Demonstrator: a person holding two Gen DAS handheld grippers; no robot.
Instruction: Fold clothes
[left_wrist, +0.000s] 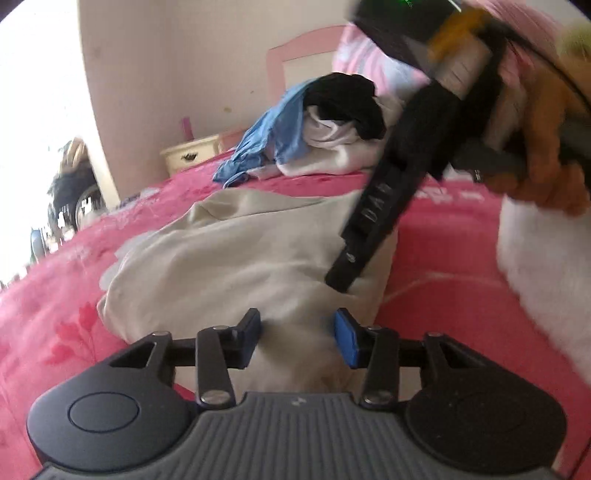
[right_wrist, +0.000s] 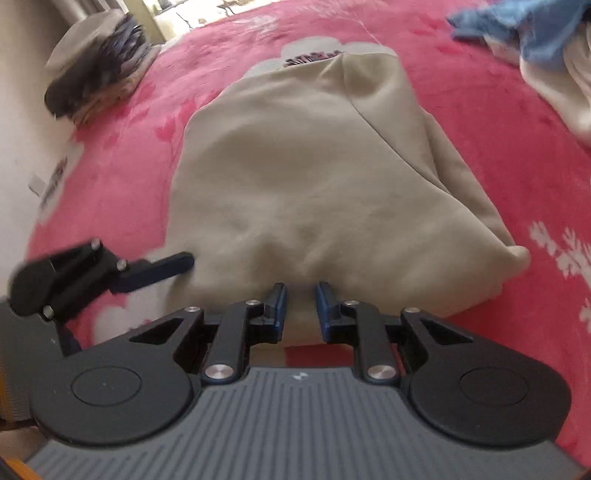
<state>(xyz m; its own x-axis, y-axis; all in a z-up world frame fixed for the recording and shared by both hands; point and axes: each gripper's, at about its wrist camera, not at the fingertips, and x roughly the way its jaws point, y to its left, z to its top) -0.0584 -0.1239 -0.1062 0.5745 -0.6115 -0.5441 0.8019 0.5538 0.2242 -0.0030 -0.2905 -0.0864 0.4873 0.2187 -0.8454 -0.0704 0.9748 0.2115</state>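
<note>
1. A beige, soft cotton garment, folded into a rough rectangle (right_wrist: 314, 177), lies in the middle of a pink, flower-patterned bedspread (right_wrist: 480, 122), its near edge just at both tools.
2. The right gripper (right_wrist: 301, 306), black with blue pads, has its jaws only a narrow gap apart. The near hem of the beige garment sits between the pads; whether they pinch it cannot be told.
3. In the left wrist view that right gripper's long black finger (left_wrist: 364, 229) slants steeply down onto the garment's right edge, gripped by a hand (left_wrist: 535, 162) at the upper right.
4. The left gripper (left_wrist: 297, 339) has its jaws about half open, the beige cloth showing between the blue pads; contact cannot be told. In the right wrist view one of its fingers (right_wrist: 159, 273) lies level against the garment's left near corner.
5. Farther up the bed lies a loose heap of blue, black and white clothes (left_wrist: 317, 125).
6. A stack of folded dark and pale clothes (right_wrist: 99, 70) sits at the bed's far left edge in the right wrist view.
7. A cream bedside cabinet (left_wrist: 192, 155) stands against the wall beyond the bed.
</note>
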